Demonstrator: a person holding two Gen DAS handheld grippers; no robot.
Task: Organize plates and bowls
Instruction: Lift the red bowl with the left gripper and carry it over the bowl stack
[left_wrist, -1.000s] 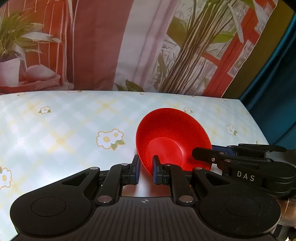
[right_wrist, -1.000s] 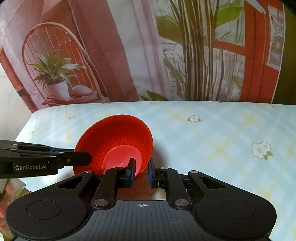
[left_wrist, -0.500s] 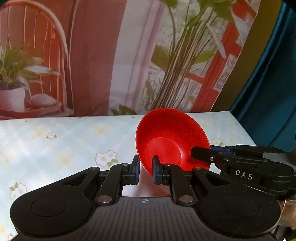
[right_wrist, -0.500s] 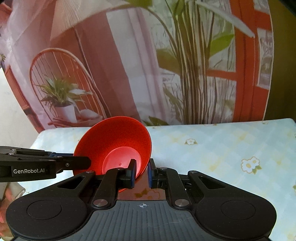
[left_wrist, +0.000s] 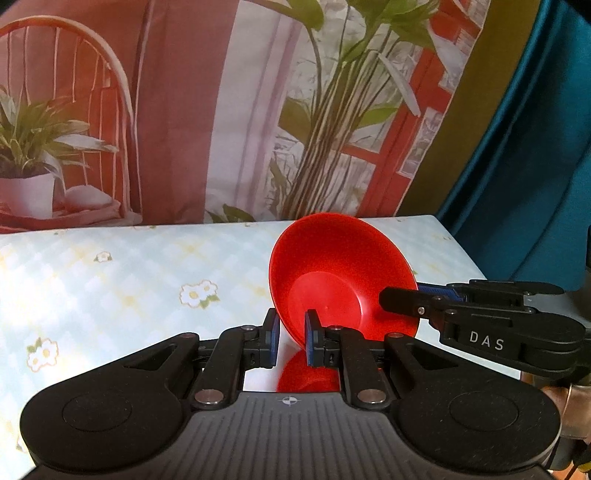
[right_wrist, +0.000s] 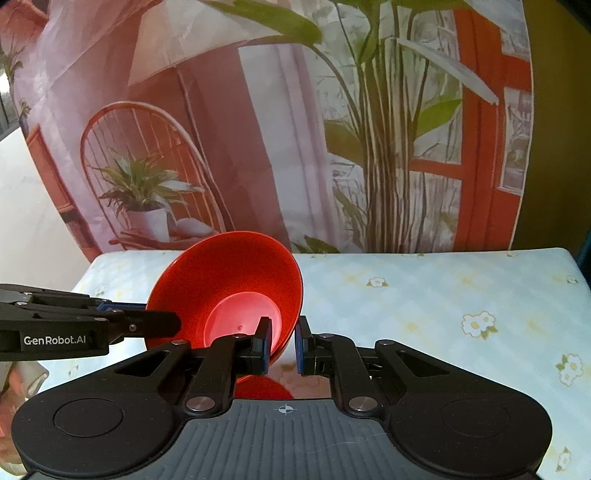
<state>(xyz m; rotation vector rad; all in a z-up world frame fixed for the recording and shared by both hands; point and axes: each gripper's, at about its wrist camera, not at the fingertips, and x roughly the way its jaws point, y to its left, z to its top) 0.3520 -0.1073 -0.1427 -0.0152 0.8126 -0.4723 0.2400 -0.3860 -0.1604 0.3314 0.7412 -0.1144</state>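
Note:
A red bowl (left_wrist: 340, 273) hangs above the flowered tablecloth, tilted with its inside toward the cameras. My left gripper (left_wrist: 291, 336) is shut on its near-left rim, one pad inside and one outside. My right gripper (right_wrist: 282, 341) is shut on the opposite rim of the same red bowl (right_wrist: 229, 288). In the left wrist view the right gripper (left_wrist: 402, 295) reaches in from the right edge; in the right wrist view the left gripper (right_wrist: 162, 319) comes in from the left. The bowl's underside is hidden.
The table (left_wrist: 110, 280) under the pale checked cloth with daisies runs back to a printed backdrop (left_wrist: 258, 110) of a chair, potted plant and red window. A teal curtain (left_wrist: 535, 147) hangs at the right. The table's right edge (right_wrist: 576, 273) is near.
Both grippers have risen with the red bowl held between them; the table has dropped lower in both views and more of the backdrop shows. The grips have not changed.

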